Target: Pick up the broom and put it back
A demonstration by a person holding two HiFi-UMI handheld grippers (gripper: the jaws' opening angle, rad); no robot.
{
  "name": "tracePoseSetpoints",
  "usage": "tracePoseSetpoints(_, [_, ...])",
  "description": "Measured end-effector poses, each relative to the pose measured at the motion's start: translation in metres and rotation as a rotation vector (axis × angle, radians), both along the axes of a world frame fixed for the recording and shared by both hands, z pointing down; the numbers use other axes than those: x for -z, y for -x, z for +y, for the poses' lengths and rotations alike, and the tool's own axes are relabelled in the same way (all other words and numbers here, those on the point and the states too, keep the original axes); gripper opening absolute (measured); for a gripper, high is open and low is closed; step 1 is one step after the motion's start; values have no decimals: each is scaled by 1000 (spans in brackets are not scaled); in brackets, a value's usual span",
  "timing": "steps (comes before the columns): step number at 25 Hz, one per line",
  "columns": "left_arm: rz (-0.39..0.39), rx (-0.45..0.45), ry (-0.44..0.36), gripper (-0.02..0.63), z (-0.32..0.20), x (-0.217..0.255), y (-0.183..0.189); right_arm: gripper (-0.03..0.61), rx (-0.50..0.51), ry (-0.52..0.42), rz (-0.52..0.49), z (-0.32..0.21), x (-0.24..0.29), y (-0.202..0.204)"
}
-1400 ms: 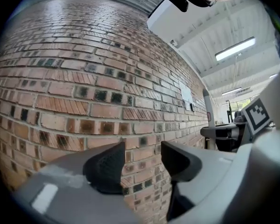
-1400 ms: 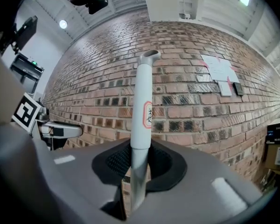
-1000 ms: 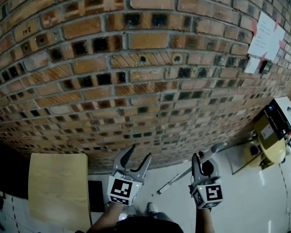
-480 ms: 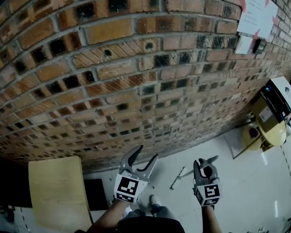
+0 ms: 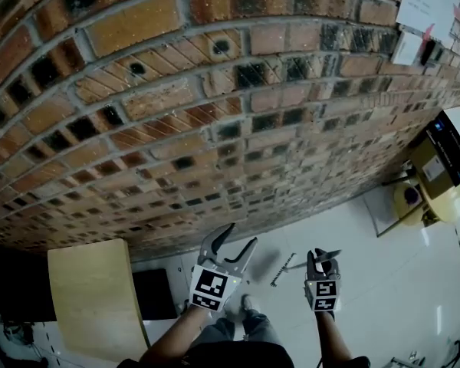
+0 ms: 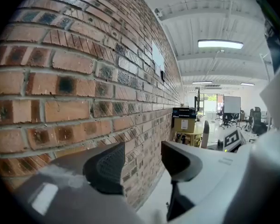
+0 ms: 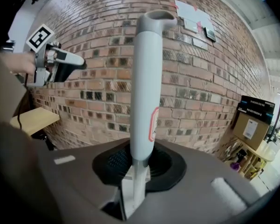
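Right gripper [image 7: 139, 168]: shut tight on the broom [image 7: 143, 97], with pads pressed on both sides of the pale stick.
Broom: up in the right gripper, near its top end. Looped tip poking past the jaws toward the brick wall [image 5: 215, 121]. In the head view, thin lower part slanting down and left over the white floor [image 5: 383, 282].
Broom bottom: maybe off the floor, maybe just touching. Too small in the head view to tell.
Left gripper [image 6: 142, 161]: jaws wide apart, nothing between them, only wall showing through the gap. Held up beside the right one and not touching the broom.
Nearby: wooden board [image 5: 92, 297] low on the left by the wall. Yellow stand [image 5: 433, 204] with a box [image 5: 437, 156] on it, well apart on the right.
Done: the picking up, by the look of it, with the broom firm in the right jaws.
Left to do: the putting back. No hook, rack or clear resting spot in sight, so likely a carry first, maybe to the wall. Then a gentle set-down and a letting go.
Watch out: long stick gripped near one end, so easy to swing and easy to bump on the bricks. Free left gripper handy for steadying the lower part.
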State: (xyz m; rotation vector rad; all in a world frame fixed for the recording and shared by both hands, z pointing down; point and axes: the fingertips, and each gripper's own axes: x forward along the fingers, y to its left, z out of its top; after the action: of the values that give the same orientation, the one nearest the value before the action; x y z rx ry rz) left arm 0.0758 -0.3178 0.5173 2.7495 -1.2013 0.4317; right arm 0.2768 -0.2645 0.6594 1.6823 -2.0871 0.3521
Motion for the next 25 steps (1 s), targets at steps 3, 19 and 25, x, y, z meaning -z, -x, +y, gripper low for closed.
tracePoseSetpoints(3, [-11,6,17,244,-6,-11,2,64,-24,69,12,-10,-36,-5])
tracePoseSetpoints(19, [-25,164,101,244,-9,-52,65,66,-35,214,-33,-135,-149,57])
tracePoseSetpoints(25, [-18,256,107,244,-4,-56,103,67,20,260,-69,-198,-158,87])
